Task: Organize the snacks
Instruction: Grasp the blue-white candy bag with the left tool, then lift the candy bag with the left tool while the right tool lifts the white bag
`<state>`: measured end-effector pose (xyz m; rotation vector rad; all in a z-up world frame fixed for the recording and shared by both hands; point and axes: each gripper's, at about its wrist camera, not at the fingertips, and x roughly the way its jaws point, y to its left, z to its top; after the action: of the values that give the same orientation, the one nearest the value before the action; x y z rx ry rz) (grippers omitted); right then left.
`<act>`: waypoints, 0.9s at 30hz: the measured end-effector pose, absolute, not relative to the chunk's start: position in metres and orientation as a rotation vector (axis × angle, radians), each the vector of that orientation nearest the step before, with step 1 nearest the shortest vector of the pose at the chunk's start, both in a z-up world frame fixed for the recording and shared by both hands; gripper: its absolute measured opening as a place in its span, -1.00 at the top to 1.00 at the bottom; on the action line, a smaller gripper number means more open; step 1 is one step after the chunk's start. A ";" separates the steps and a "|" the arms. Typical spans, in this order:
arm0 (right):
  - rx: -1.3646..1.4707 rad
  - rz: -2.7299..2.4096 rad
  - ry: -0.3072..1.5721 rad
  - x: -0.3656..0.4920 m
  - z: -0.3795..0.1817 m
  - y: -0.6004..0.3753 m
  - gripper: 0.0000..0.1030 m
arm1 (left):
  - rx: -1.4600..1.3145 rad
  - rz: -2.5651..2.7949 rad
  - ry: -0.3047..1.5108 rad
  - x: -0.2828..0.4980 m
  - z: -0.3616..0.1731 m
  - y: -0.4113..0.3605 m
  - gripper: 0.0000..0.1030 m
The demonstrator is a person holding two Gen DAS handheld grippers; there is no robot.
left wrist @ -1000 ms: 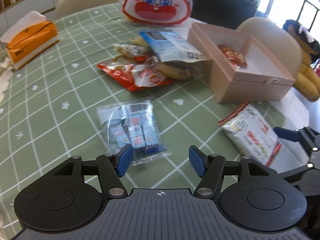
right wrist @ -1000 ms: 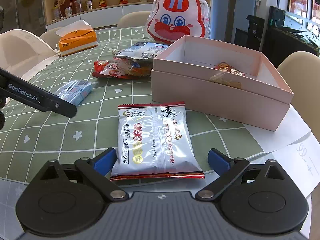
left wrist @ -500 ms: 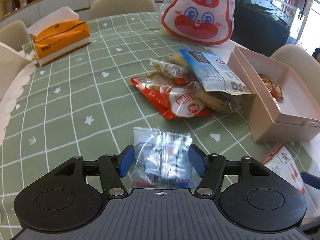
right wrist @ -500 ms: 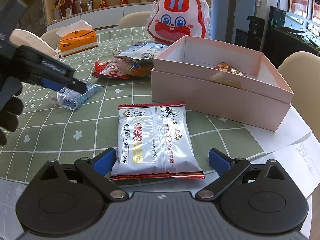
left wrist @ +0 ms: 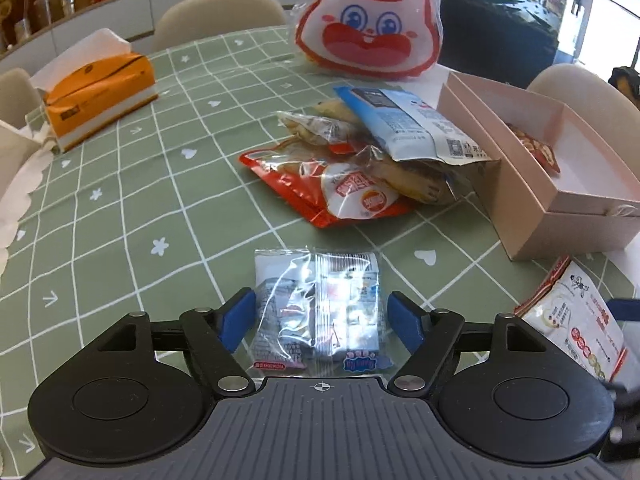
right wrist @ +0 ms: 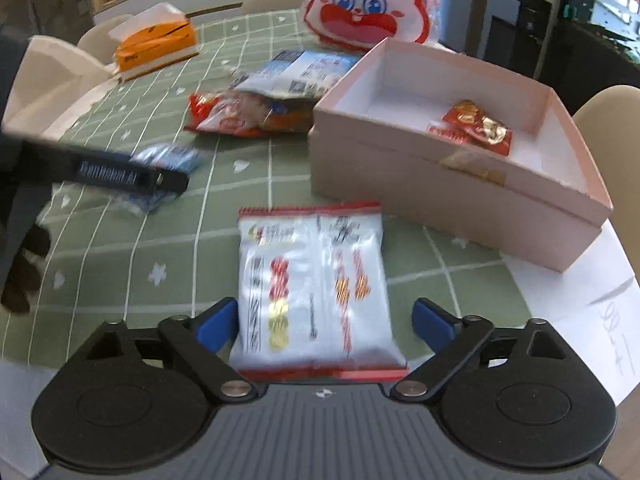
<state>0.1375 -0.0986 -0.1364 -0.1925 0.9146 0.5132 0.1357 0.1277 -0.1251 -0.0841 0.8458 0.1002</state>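
My left gripper [left wrist: 322, 320] is open, its blue pads on either side of a clear packet of small blue sweets [left wrist: 320, 308] lying on the green checked tablecloth. My right gripper [right wrist: 324, 324] is open around a white snack bag with red edges [right wrist: 316, 284], which appears lifted off the cloth. That bag also shows in the left wrist view [left wrist: 576, 320]. A pink open box [right wrist: 460, 184] stands ahead to the right with one red and gold snack [right wrist: 472, 128] inside. The left gripper's arm [right wrist: 120, 174] shows at the left of the right wrist view.
A pile of snack bags [left wrist: 368, 160] lies left of the box. A big red-and-white rabbit-face bag [left wrist: 368, 20] stands behind it. An orange tissue box [left wrist: 96, 96] sits far left. White paper [right wrist: 592, 312] lies under the box at the table's right edge. Chairs surround the table.
My left gripper has swung round and closed in so the sweet packet sits between its pads. My right gripper has risen and tilted, with the white snack bag between its fingers.
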 end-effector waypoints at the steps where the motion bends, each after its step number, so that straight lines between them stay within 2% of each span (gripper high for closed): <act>1: -0.192 0.499 0.922 0.142 -0.138 -0.096 -0.82 | -0.087 0.105 0.847 0.136 -0.125 0.128 -0.44; 8: -0.199 0.491 0.917 0.149 -0.139 -0.087 -0.82 | -0.102 0.102 0.839 0.124 -0.121 0.127 -0.19; 10: -0.204 0.504 0.915 0.148 -0.136 -0.088 -0.66 | -0.105 0.091 0.843 0.117 -0.118 0.123 -0.12; 11: -0.212 0.517 0.912 0.146 -0.135 -0.088 -0.48 | -0.107 0.078 0.846 0.114 -0.116 0.121 -0.11; 27: -0.219 0.561 0.772 0.094 -0.076 -0.162 -0.48 | -0.134 -0.168 0.863 0.048 -0.077 0.046 -0.07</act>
<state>0.0939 -0.1618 -0.0756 -0.2194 0.7719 0.5606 0.0484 0.0463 -0.0767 -0.1342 0.8634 -0.1675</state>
